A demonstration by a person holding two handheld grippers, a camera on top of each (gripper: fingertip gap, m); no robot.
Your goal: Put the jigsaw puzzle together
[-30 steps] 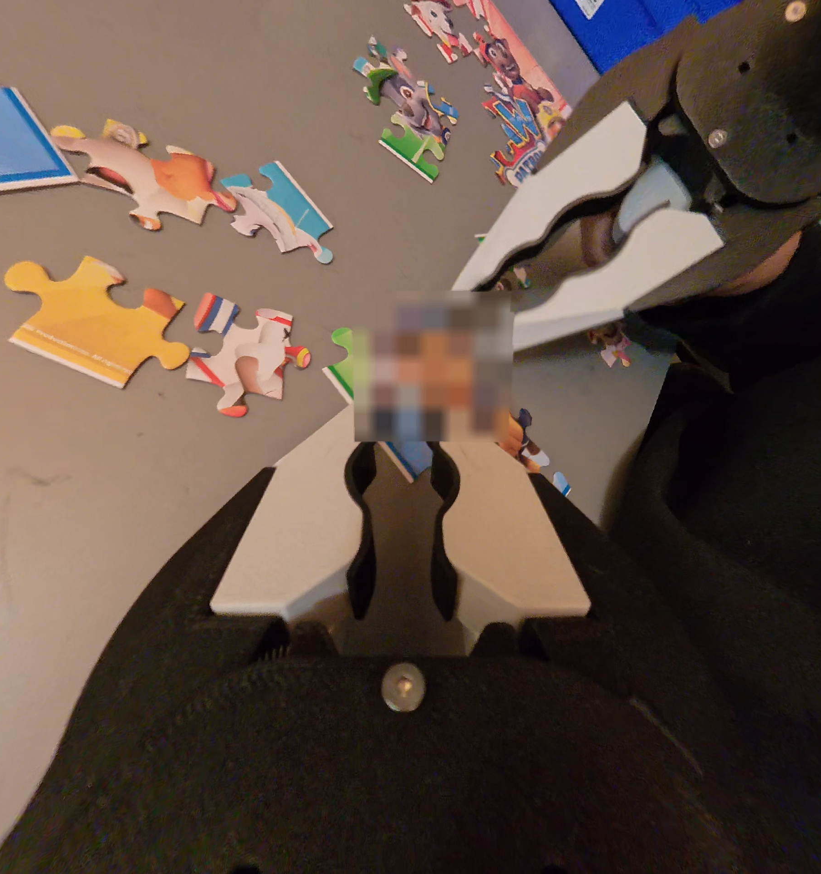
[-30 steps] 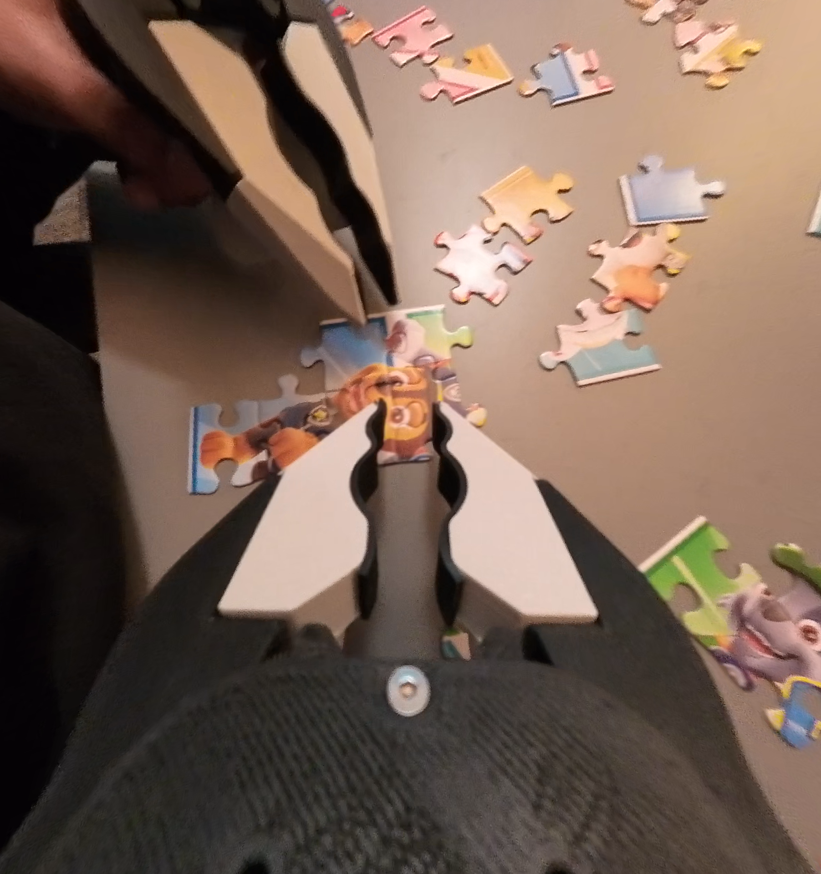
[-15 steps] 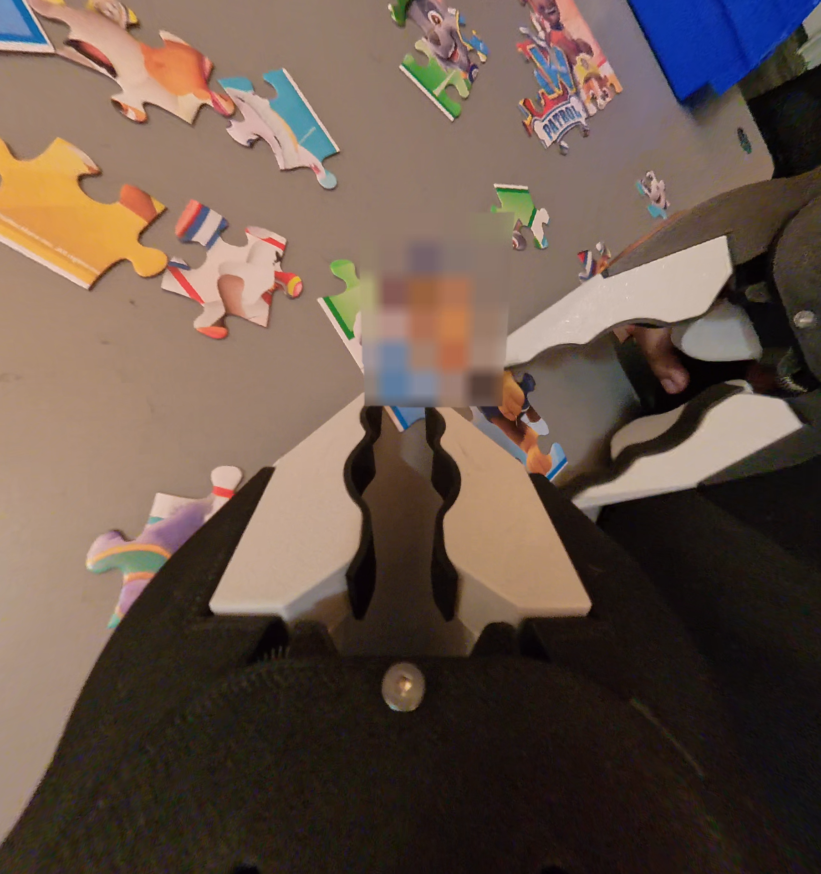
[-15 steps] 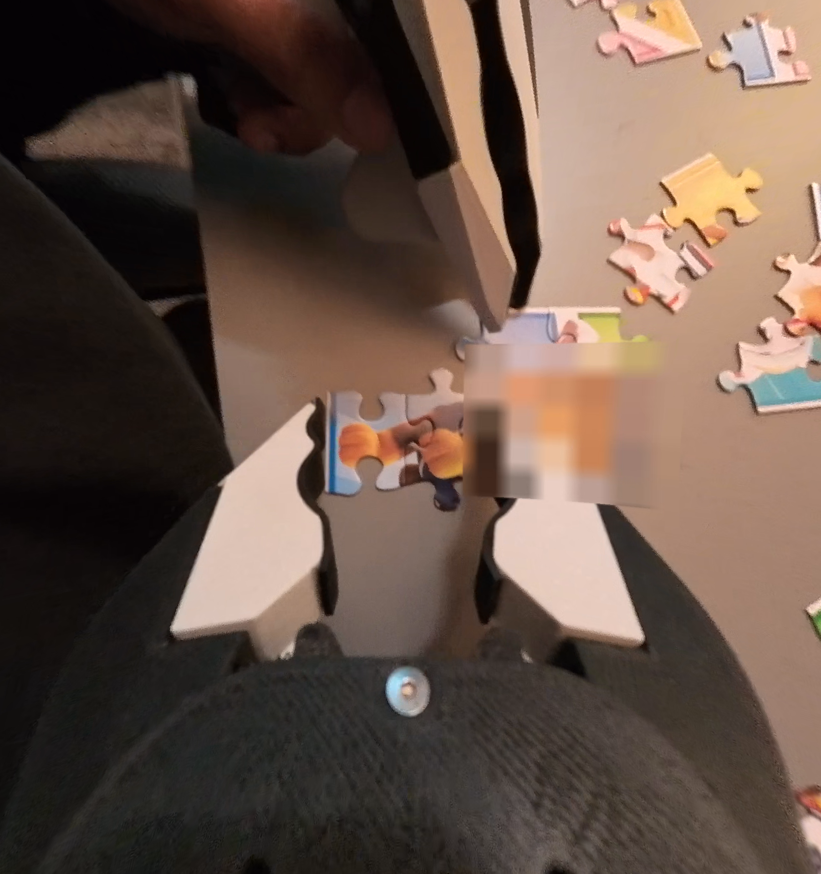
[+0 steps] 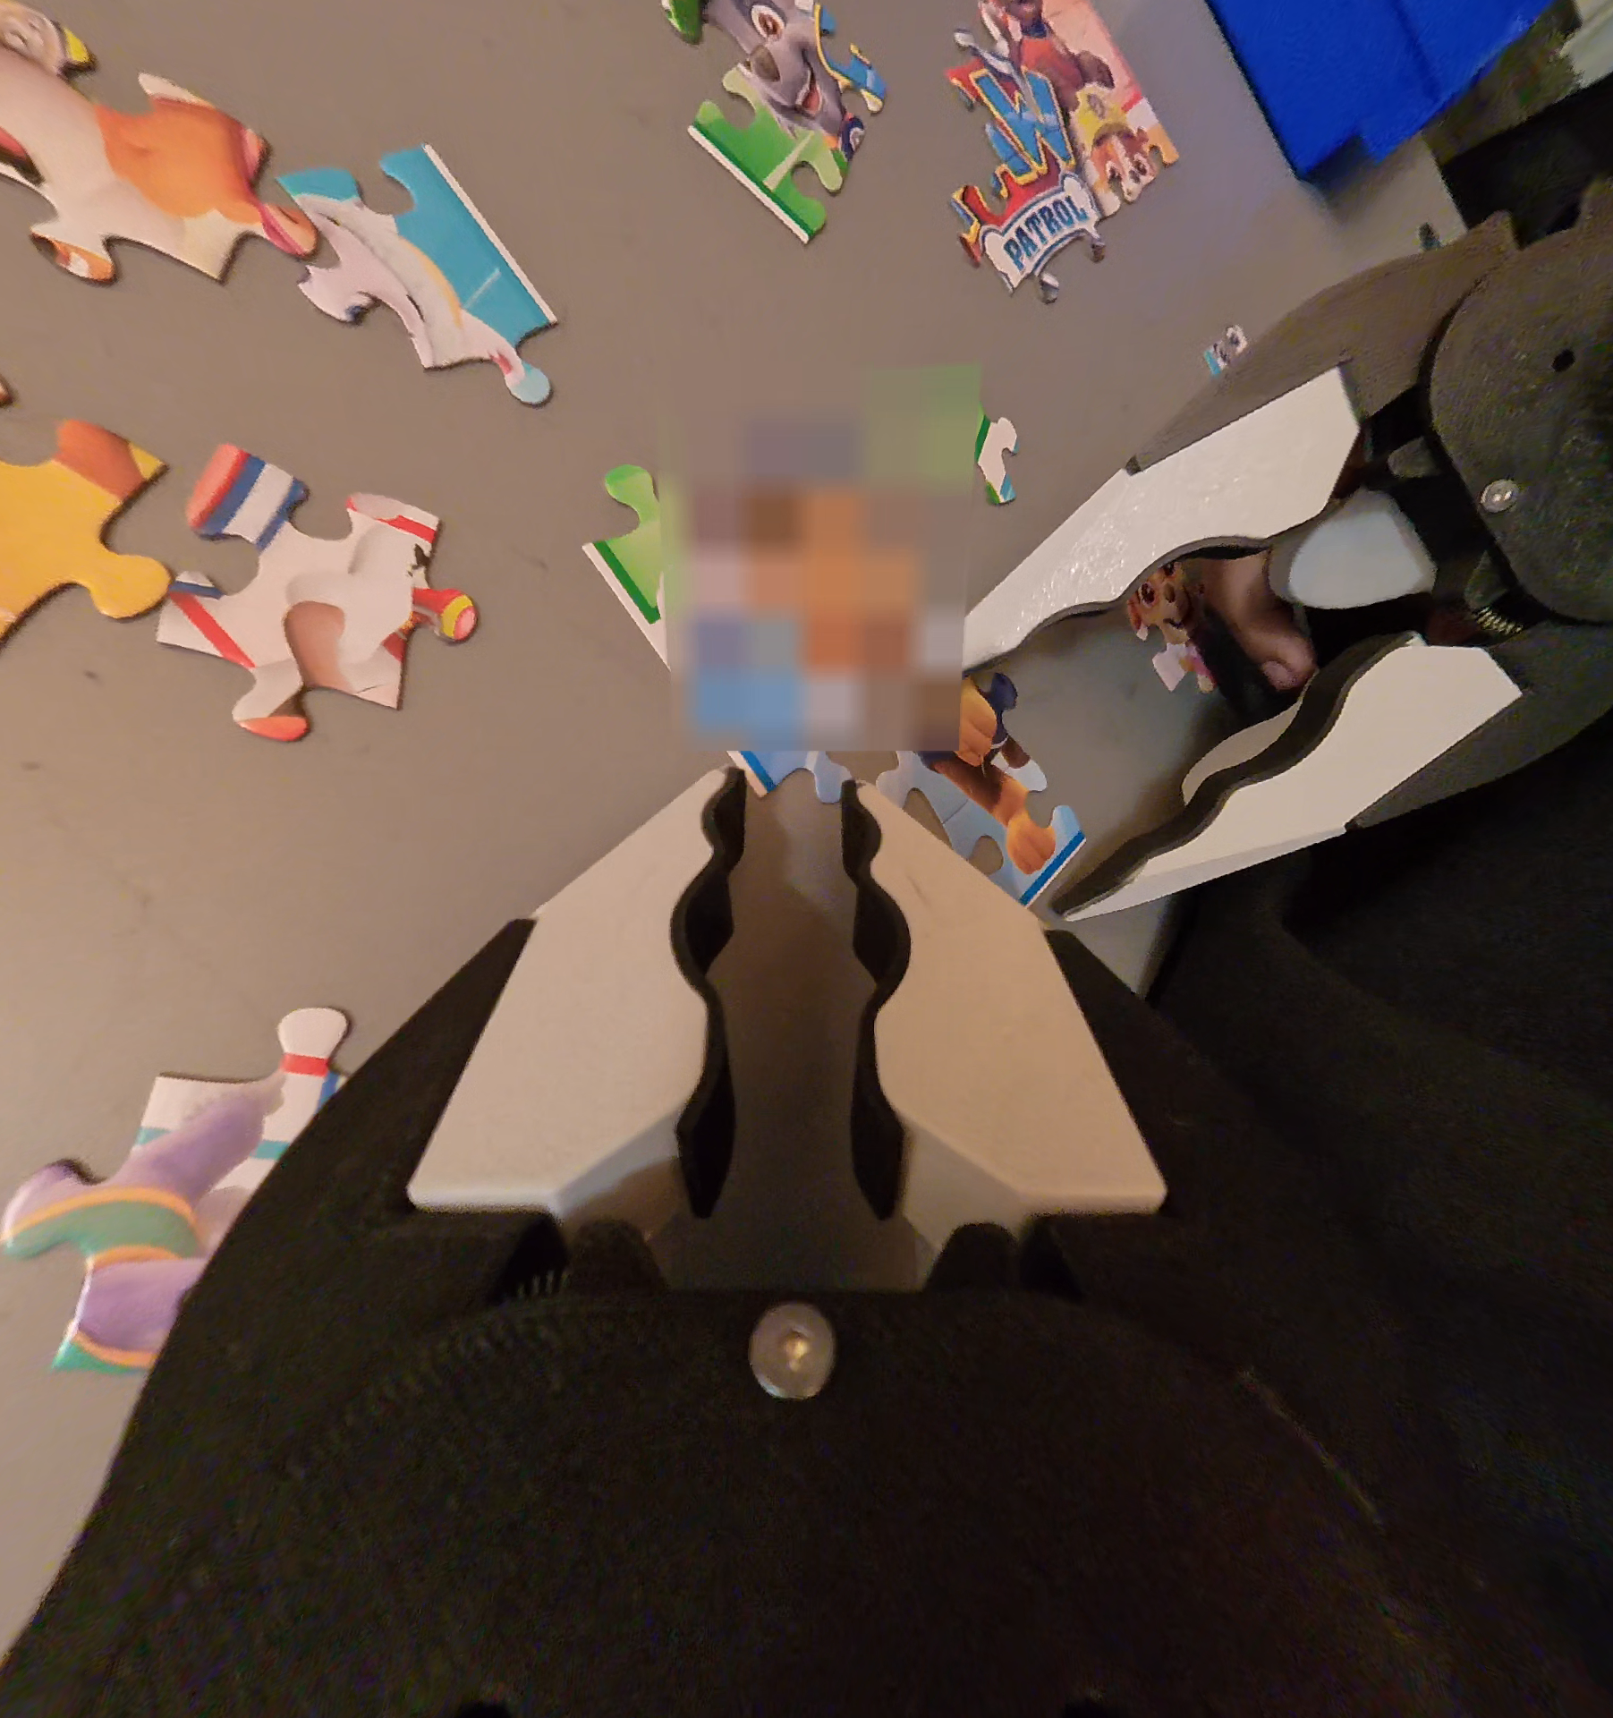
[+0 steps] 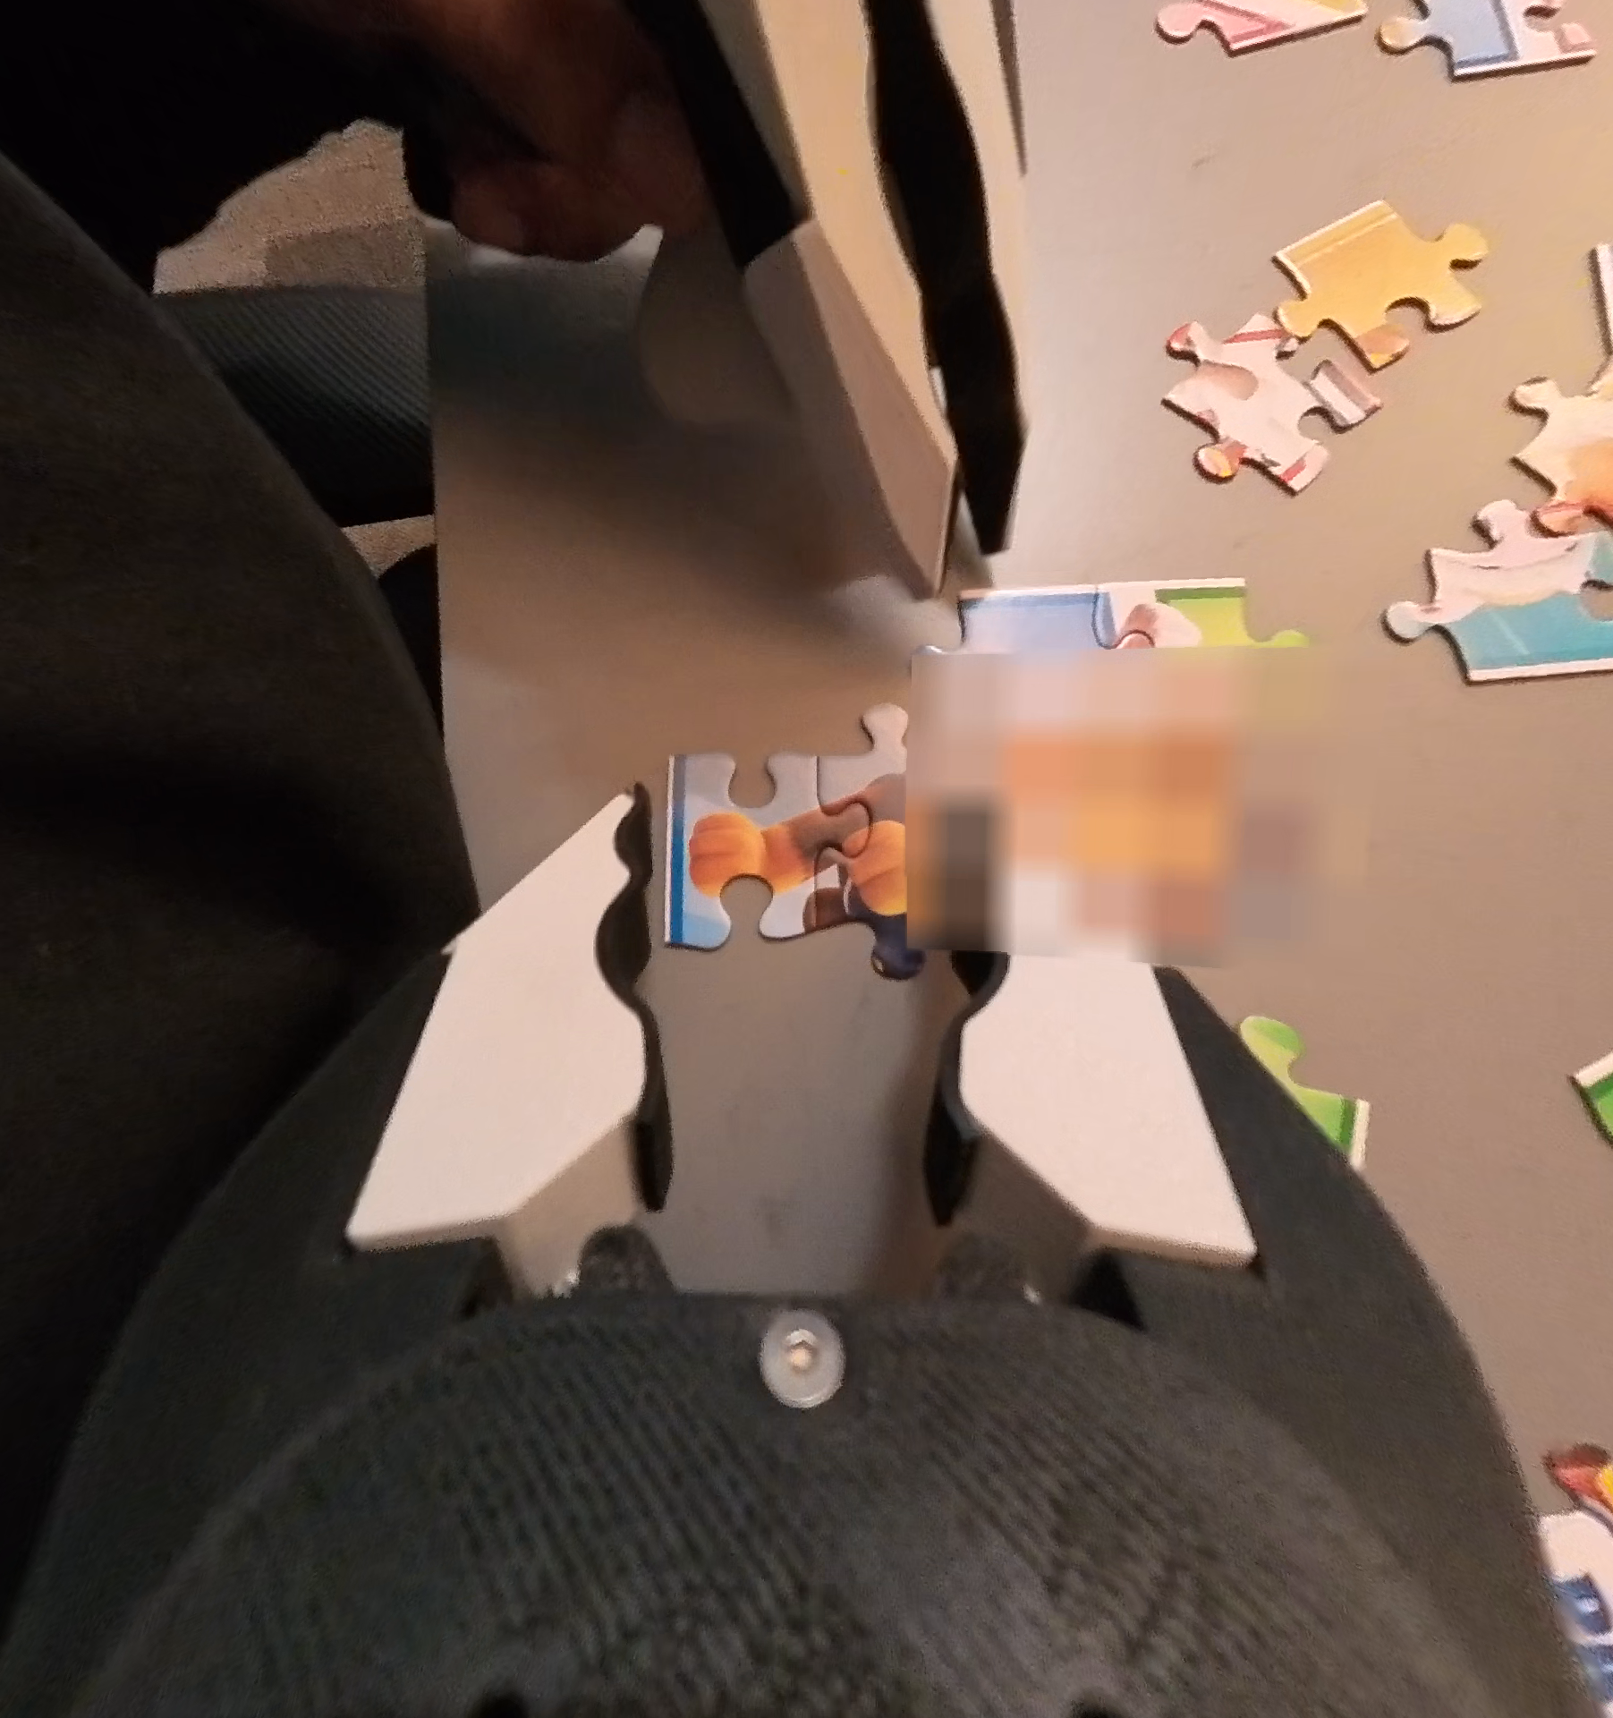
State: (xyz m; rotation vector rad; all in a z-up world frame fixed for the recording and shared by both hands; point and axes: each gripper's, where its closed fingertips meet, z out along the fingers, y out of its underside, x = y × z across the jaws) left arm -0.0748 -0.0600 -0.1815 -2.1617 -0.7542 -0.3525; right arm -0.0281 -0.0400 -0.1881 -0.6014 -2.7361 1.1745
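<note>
Your left hand-held gripper (image 5: 793,790) points down at the grey counter (image 5: 338,865) with its fingers a narrow gap apart and only bare counter showing between them. The tips hover just at the near edge of the joined puzzle cluster (image 5: 988,799), apart from it.

Your right hand-held gripper (image 6: 788,892) comes in low from the right, its fingers spread wide. The blue-edged end of the same joined cluster (image 6: 765,851) lies on the counter just beyond its fingertips; the left pad (image 6: 630,865) stands just beside that edge with a sliver of counter between. Its right fingertip is hidden behind a blurred patch. In the left wrist view a fingertip of your hand (image 5: 1267,641) shows behind the right gripper's spread fingers.

Loose pieces lie well apart on the far and left side. In the left wrist view six show to the left and far centre:
- an orange-and-white one (image 5: 124,177)
- a teal one (image 5: 431,270)
- a yellow one (image 5: 22,521)
- a white-and-red one (image 5: 319,595)
- a purple one (image 5: 142,1199)
- a green-and-grey one (image 5: 784,121)

A logo cluster (image 5: 1053,149) lies far right, beside a blue bin (image 5: 1360,65).
</note>
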